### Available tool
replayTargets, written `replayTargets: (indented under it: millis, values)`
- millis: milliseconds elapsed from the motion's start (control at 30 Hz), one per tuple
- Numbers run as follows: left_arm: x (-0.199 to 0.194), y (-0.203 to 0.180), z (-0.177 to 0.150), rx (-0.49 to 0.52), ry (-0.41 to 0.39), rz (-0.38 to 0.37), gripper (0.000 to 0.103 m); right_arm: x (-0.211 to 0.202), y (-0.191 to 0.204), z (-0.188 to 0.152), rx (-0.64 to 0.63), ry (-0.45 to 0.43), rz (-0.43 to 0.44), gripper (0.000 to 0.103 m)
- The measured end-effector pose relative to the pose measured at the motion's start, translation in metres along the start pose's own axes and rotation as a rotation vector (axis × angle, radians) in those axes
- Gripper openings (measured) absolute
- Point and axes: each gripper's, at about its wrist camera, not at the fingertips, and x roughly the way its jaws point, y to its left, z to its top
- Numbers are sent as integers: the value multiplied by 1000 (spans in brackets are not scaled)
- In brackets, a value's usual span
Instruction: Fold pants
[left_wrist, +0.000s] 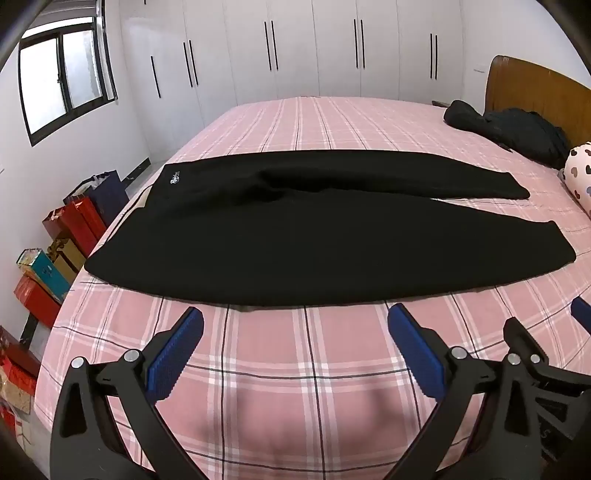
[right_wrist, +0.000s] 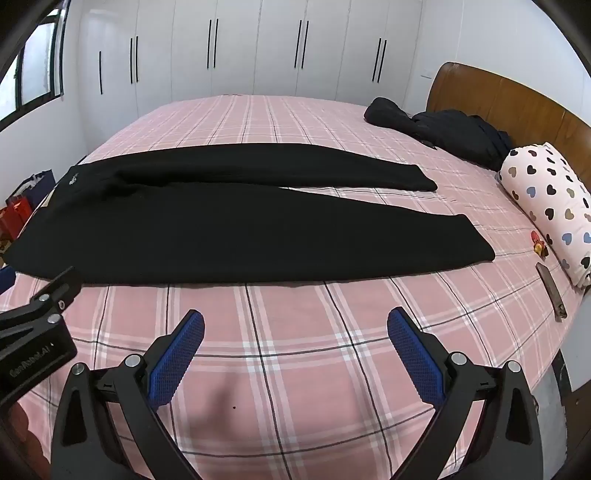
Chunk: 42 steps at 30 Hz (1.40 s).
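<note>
- Black pants (left_wrist: 258, 236) are lying flat across the pink bed (left_wrist: 295, 369), waist at the left edge, legs spreading rightward.
- Left gripper (left_wrist: 295, 332) and right gripper (right_wrist: 295, 332) are hovering wide open, holding nothing.
- Pinching sheet with cloth is risking a dragged, crooked fold.
- Bare sheet is lying open in front; the waist is nearing the drop-off.

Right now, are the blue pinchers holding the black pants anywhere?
No. The left gripper and right gripper are both open and empty, short of the black pants.
</note>
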Motion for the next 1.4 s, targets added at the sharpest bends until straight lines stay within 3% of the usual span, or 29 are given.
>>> replayTargets:
  millis: [1400]
  values:
    - [14,-1,-10,20,39,23,98,4,-1,0,-27,-1,-7,98]
